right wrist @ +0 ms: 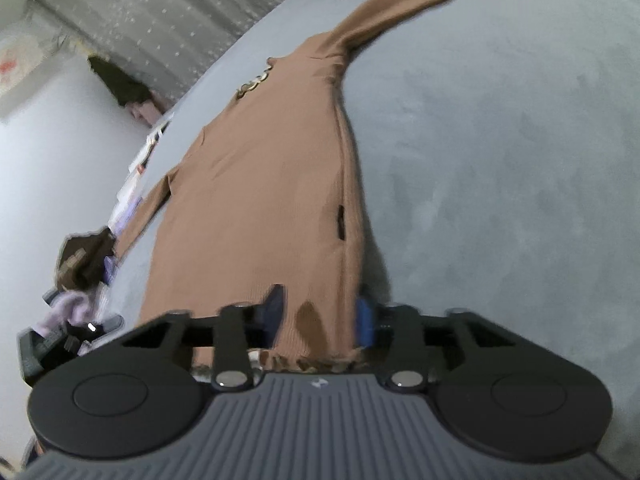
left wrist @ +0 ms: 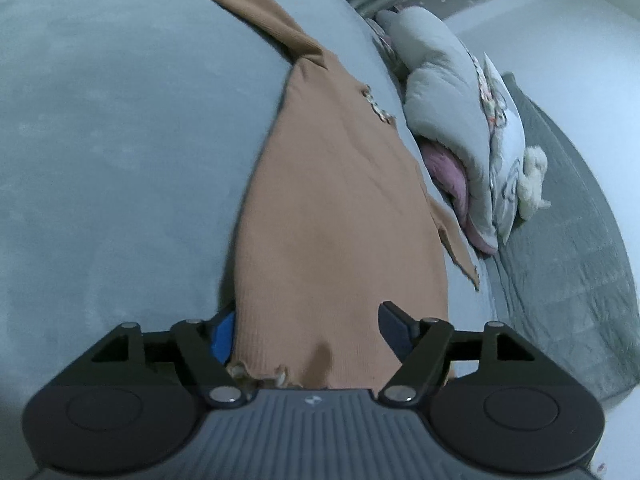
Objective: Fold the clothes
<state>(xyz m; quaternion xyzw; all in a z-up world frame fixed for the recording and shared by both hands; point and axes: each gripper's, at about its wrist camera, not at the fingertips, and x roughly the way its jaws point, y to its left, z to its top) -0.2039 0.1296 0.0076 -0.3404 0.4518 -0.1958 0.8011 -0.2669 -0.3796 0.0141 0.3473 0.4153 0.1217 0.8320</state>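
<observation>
Sweater (left wrist: 336, 208): tan rib-knit, long-sleeved, flat on grey velvety bed (left wrist: 120, 140); hem between parted left tongs (left wrist: 306, 334) and right tongs (right wrist: 318, 314).

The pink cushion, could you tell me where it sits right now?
In the left wrist view the pink cushion lies right of centre, tucked under the grey quilt, just beyond the brown sweater spread on the bed.

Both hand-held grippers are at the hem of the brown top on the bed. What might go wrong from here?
1. The left hand-held gripper stands wide open around the brown top, so the hem may slip out.
2. The right hand-held gripper straddles a narrower bunch with a pucker; closing there may lock in a crease.
3. One long sleeve trails far across the bed; lifting could drag it askew.
</observation>
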